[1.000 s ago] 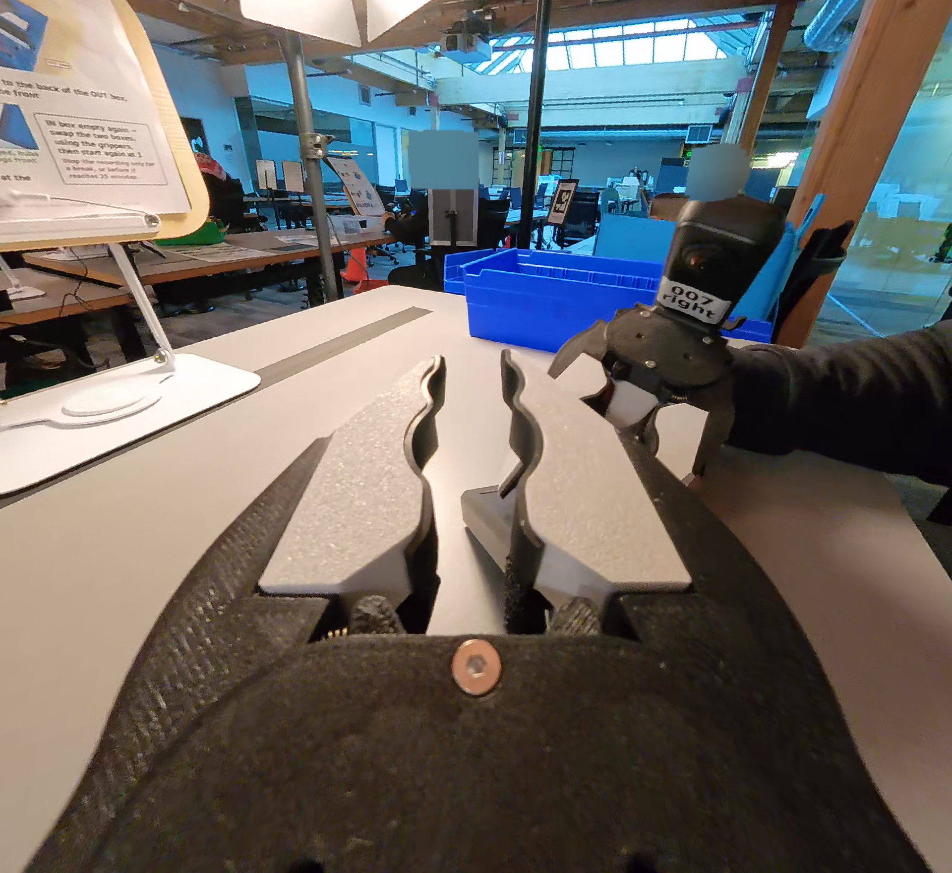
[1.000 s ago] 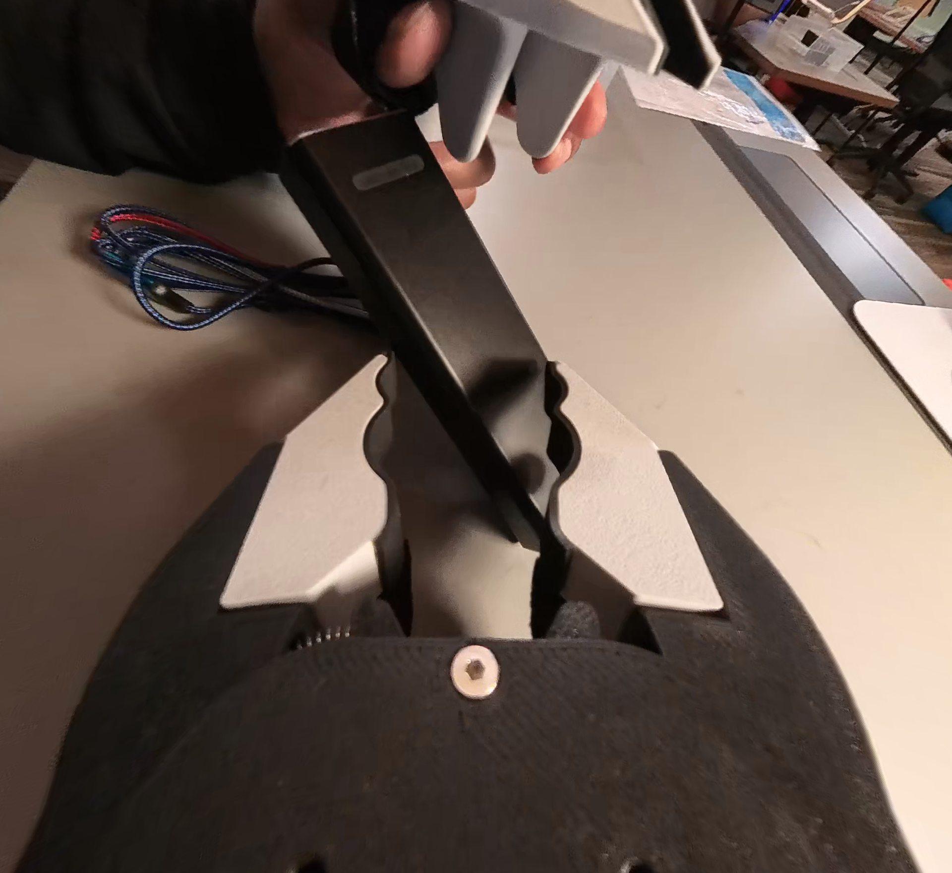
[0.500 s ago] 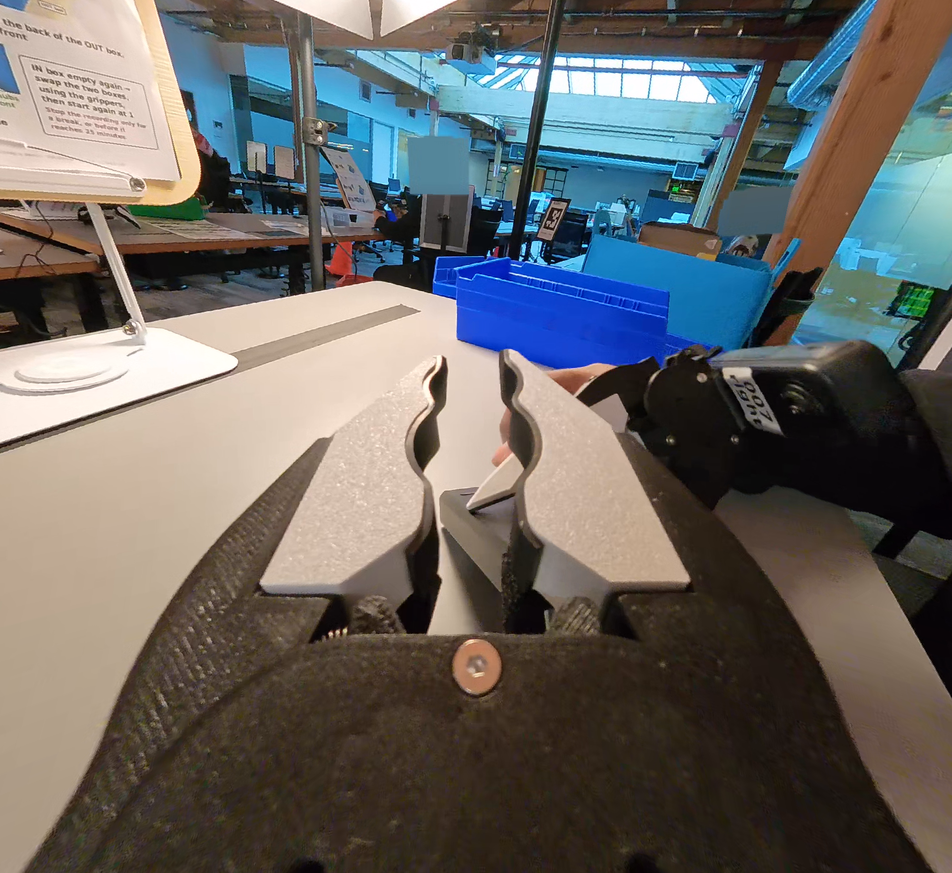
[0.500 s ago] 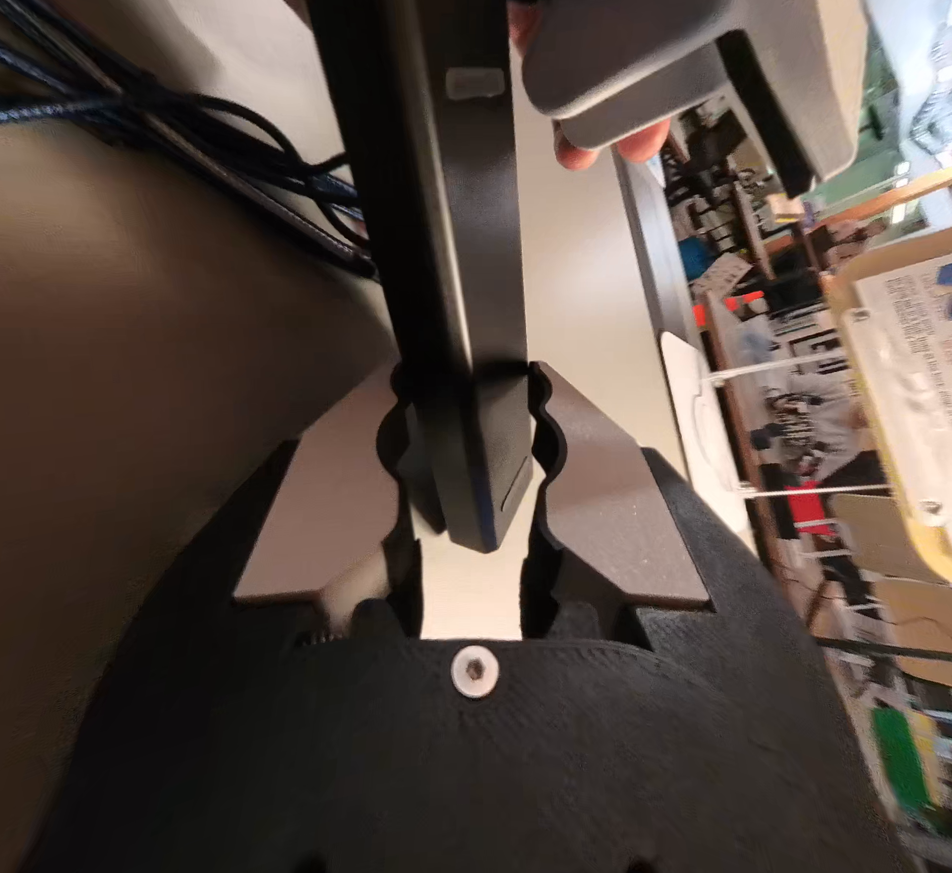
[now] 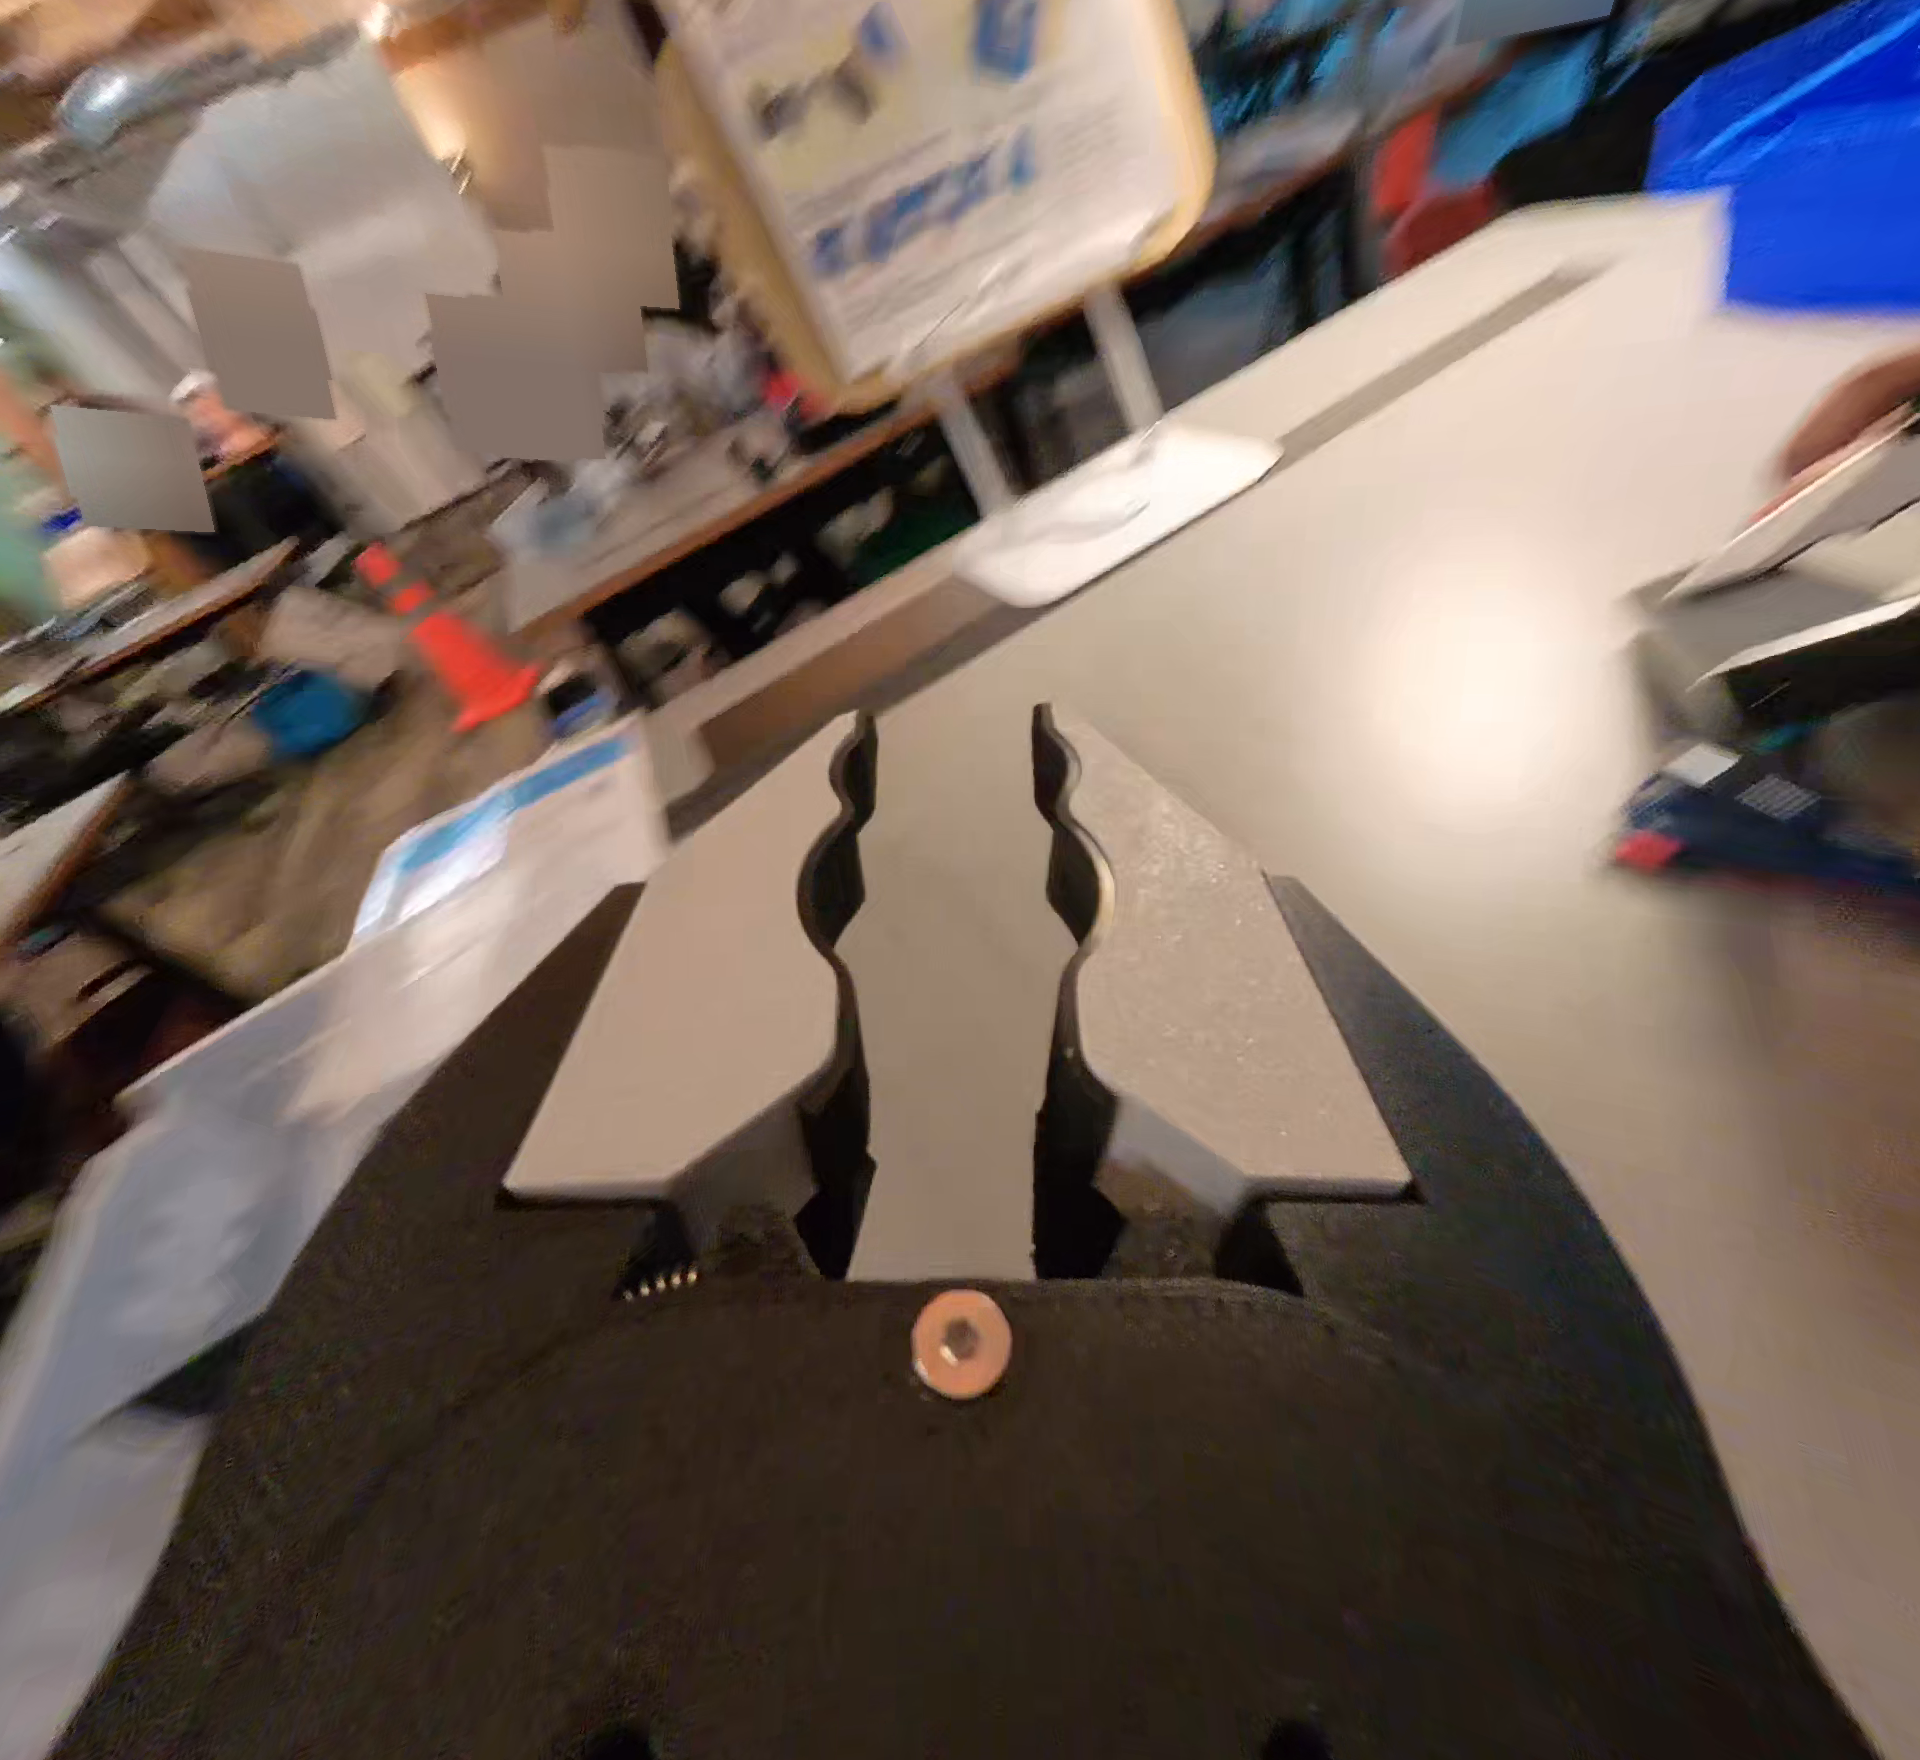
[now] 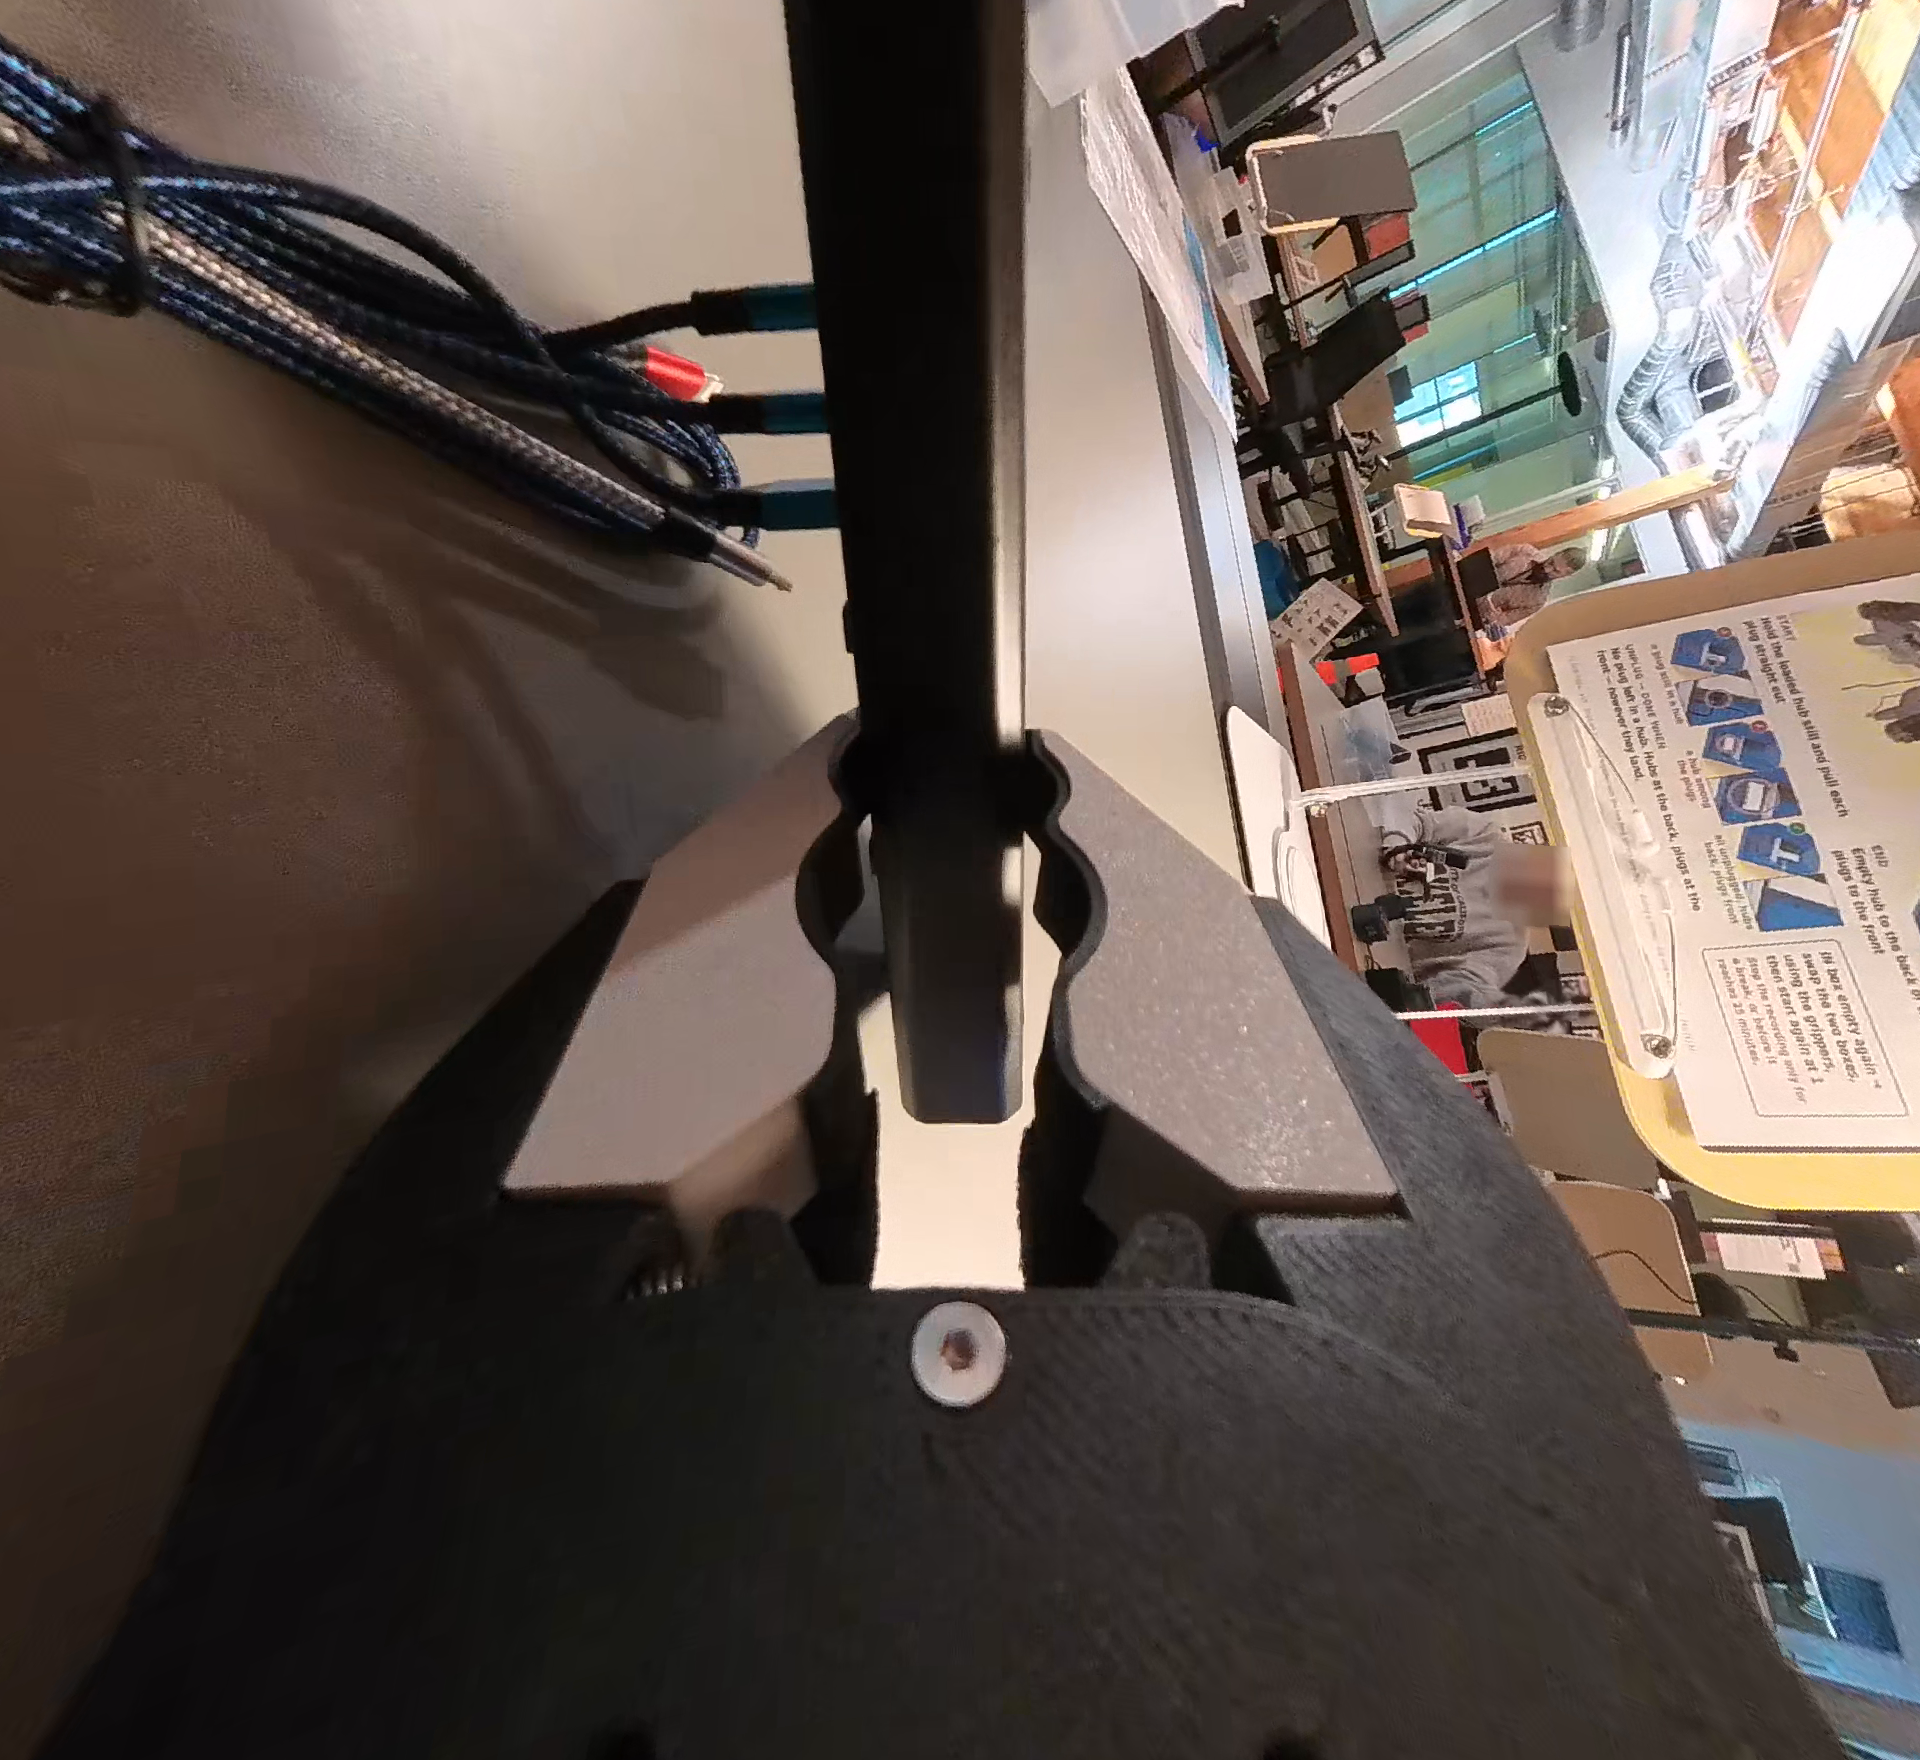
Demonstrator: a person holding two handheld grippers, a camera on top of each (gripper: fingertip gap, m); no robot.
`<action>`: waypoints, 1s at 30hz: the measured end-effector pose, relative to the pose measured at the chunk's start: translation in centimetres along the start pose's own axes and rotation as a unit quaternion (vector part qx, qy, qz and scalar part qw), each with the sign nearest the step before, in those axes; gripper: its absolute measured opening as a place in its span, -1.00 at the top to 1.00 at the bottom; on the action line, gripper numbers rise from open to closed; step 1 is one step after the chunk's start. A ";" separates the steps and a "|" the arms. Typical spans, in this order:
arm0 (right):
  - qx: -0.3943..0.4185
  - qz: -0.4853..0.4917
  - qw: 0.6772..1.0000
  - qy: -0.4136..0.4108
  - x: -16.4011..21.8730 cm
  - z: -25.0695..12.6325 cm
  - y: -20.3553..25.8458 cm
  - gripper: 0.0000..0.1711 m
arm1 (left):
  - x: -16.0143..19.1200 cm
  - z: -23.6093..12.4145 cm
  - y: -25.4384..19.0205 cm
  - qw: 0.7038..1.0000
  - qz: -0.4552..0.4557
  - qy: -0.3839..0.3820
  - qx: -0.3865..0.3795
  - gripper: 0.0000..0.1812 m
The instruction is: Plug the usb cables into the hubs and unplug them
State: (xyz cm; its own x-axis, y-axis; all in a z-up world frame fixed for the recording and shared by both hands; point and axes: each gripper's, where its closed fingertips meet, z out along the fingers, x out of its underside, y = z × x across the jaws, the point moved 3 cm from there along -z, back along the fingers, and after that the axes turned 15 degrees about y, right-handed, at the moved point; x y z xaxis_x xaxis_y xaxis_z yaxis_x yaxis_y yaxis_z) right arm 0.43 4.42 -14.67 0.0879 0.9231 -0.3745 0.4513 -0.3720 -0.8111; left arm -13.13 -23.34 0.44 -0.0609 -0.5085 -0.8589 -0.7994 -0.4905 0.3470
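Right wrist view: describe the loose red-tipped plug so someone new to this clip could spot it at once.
Start at the long black hub clamped in the right gripper. On its left side three teal plugs sit in its ports, their braided cables running off to a tied bundle. The red plug lies between the upper two, the only red one, its tip short of the hub.

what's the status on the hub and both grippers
Right gripper shut on black hub. Left gripper open, empty. Three teal plugs seated. Nothing blocking.
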 end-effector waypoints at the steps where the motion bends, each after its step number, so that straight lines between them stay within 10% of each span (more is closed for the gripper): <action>1: 0.000 -0.001 1.000 0.001 0.0 0.0 0.0 0.68 | 1.7 -1.1 2.4 0.999 0.005 0.044 -0.021 0.62; 10: 0.000 -0.001 1.000 0.004 0.0 0.0 0.0 0.68 | 18.3 -3.5 7.8 0.913 0.130 0.384 0.044 0.55; 23: -0.003 0.004 1.000 0.003 0.0 0.0 0.0 0.68 | 18.5 -2.9 7.1 0.865 0.233 0.433 0.103 0.92; 30: -0.008 0.004 1.000 0.006 0.0 -0.1 -0.1 0.68 | 13.4 -3.7 10.5 0.905 0.219 0.365 -0.011 0.93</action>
State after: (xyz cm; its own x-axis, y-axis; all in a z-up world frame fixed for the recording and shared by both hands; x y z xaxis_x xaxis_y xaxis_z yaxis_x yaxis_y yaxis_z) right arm 0.47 4.49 -14.60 0.1026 0.9210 -0.3759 0.4639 -0.3786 -0.8010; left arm -20.12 -37.94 -6.03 0.0483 -0.9855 -0.1626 -0.7812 -0.1387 0.6087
